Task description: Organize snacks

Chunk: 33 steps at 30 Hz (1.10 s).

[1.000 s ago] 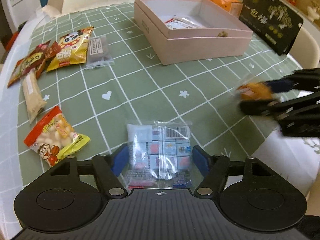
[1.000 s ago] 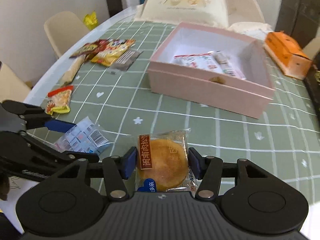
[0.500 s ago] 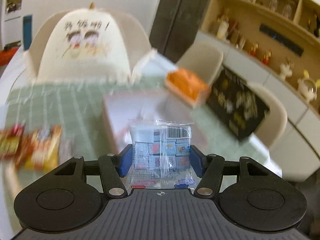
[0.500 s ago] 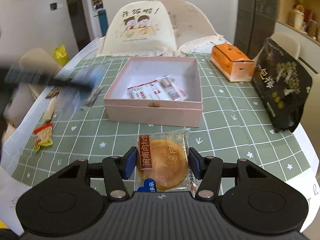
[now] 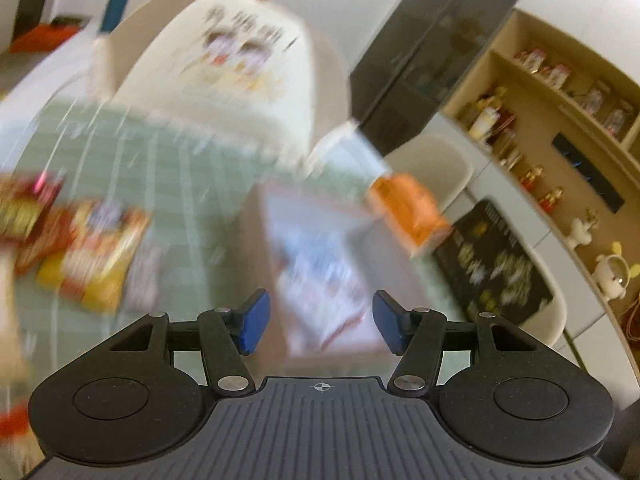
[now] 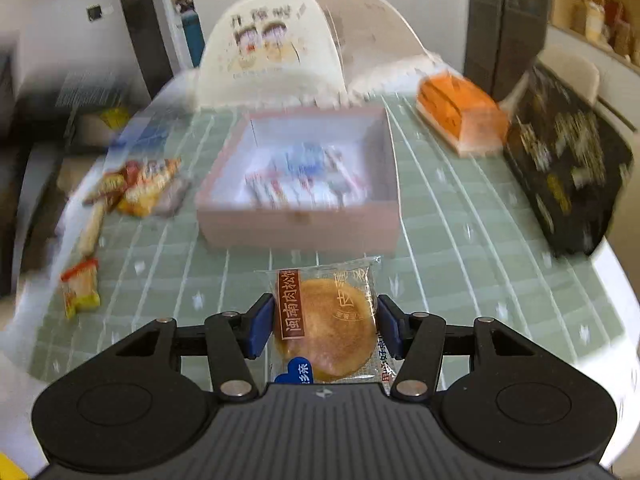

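The surface (image 6: 460, 216) wears a green cloth with white lines and tiny white shapes. Both views are smeared, so small things are hard to read.

Starting at the left in the right wrist view, a small red and yellow snack bag (image 6: 81, 288) lies near the edge. Further back lies a pale long stick pack (image 6: 91, 226), and just beside it a heap of yellow and red snack bags (image 6: 138, 188). In the middle sits the open pink box (image 6: 300, 222). Inside it lie some blurry packets (image 6: 308, 182) in white, blue and red. Behind the box stands a white dome cover (image 6: 272, 52) with two cartoon faces. To the right of the box sits an orange box (image 6: 460, 114), and a big black bag (image 6: 560, 164) leans at the far right.

In the left wrist view, shelves (image 5: 560, 120) with jars and small toys run along the right wall, and a pale chair (image 5: 432, 168) stands near the surface.

The left gripper (image 5: 318, 322) is tipped to one side above the pink box (image 5: 320, 272). Its jaws are spread wide, with nothing between the blue pads.

The right gripper (image 6: 325, 330) points toward the pink box from the near side. Its jaws are pinching a round golden cake in a clear wrapper (image 6: 326, 320), held up above the cloth.
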### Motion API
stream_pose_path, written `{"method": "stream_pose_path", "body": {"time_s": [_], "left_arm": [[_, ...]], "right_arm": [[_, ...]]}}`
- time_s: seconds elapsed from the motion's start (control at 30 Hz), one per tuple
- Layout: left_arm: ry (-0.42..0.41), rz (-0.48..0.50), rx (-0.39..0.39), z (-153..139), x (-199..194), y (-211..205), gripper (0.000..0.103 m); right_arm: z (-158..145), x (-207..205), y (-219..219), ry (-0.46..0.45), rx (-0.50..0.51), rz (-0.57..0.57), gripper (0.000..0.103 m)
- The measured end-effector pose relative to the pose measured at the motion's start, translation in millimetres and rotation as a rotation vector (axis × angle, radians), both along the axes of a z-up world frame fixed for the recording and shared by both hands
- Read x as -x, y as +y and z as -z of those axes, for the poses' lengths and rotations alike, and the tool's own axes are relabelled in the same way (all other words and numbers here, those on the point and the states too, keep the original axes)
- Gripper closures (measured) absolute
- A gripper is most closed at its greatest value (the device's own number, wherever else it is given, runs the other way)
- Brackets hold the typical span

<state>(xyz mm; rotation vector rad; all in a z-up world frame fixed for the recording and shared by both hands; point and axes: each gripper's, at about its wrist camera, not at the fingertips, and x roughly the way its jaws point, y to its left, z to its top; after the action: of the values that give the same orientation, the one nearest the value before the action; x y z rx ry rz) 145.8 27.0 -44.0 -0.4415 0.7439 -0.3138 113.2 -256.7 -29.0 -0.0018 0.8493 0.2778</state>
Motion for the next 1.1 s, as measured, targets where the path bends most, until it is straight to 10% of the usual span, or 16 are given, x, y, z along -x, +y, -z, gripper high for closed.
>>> {"method": "stream_pose_path", "body": {"time_s": [0.27, 0.63, 1.1], "left_arm": [[0.147, -0.082, -0.028, 46.0, 42.9, 36.0, 0.045], [0.181, -0.318, -0.1, 49.3, 81.6, 122.5, 0.045], [0.214, -0.3, -0.22, 55.9, 86.8, 137.3, 0.052]], "right_arm": [[-55.3, -125.5, 51.6, -0.152, 0.006, -0.002, 0.028], [58.5, -81.5, 97.0, 0.14, -0.066, -0.211, 0.028], [63.8, -107.2, 219.3, 0.043, -0.058, -0.227, 0.028]]}}
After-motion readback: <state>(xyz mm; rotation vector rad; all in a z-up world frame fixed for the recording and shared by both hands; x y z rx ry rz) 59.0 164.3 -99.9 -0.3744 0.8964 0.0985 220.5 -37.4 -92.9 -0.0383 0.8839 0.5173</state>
